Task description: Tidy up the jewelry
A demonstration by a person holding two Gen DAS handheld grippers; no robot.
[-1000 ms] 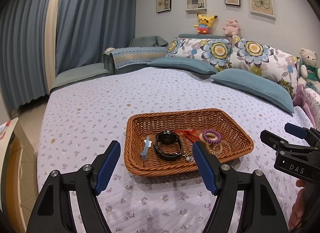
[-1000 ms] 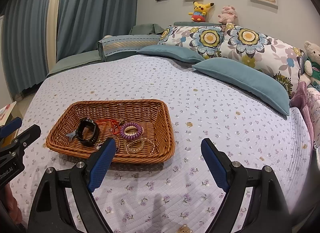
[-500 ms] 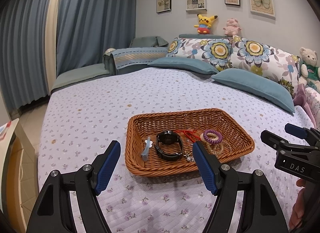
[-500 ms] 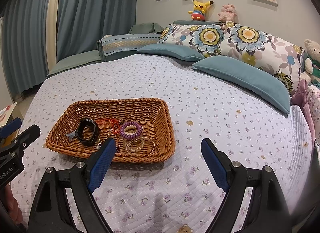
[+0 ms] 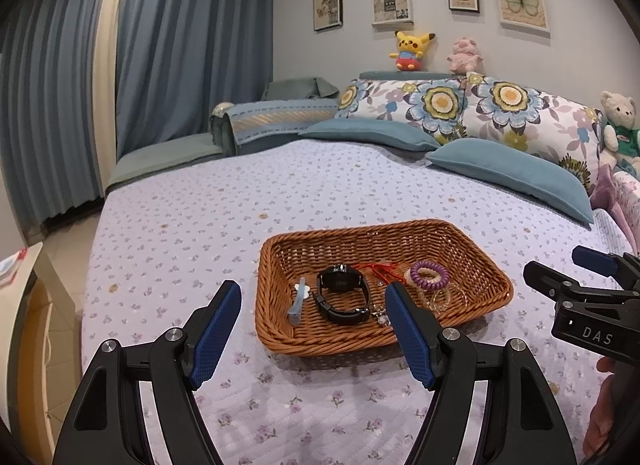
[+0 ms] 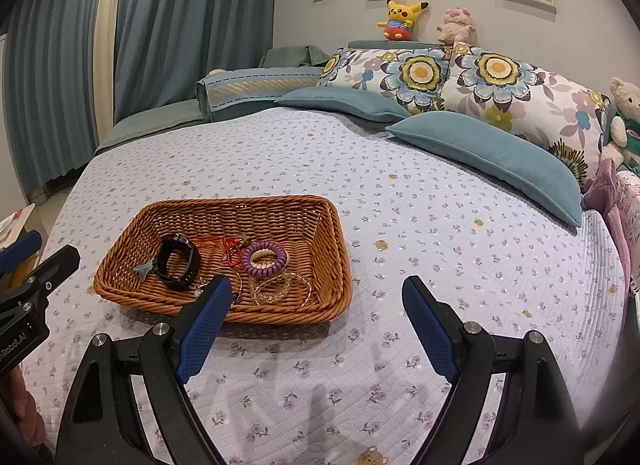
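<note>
A brown wicker basket (image 5: pixel 472 237) (image 6: pixel 336 249) sits on the bed. In it lie a black watch (image 5: pixel 343 295) (image 6: pixel 179 261), a purple coil hair tie (image 5: pixel 429 275) (image 6: pixel 264 259), a red cord (image 5: pixel 384 271) (image 6: pixel 226 249), a pale blue hair clip (image 5: pixel 298 301), clear bead bracelets (image 5: pixel 442 297) (image 6: pixel 280 287) and a small charm (image 5: pixel 382 317). My left gripper (image 5: pixel 314 329) is open and empty, just in front of the basket. My right gripper (image 6: pixel 316 325) is open and empty, at the basket's front right; it also shows in the left wrist view (image 5: pixel 576 297).
The bed has a lilac flowered quilt (image 6: pixel 420 225). Blue pillows (image 5: pixel 508 177) and flowered cushions (image 5: pixel 520 113) lie at the head. Plush toys (image 5: pixel 412 49) sit on the headboard. A bedside table (image 5: pixel 20 285) stands at the left, curtains (image 5: pixel 180 45) behind.
Both grippers have drifted slightly; the basket sits a little to the right in the left wrist view. Nothing was taken hold of.
</note>
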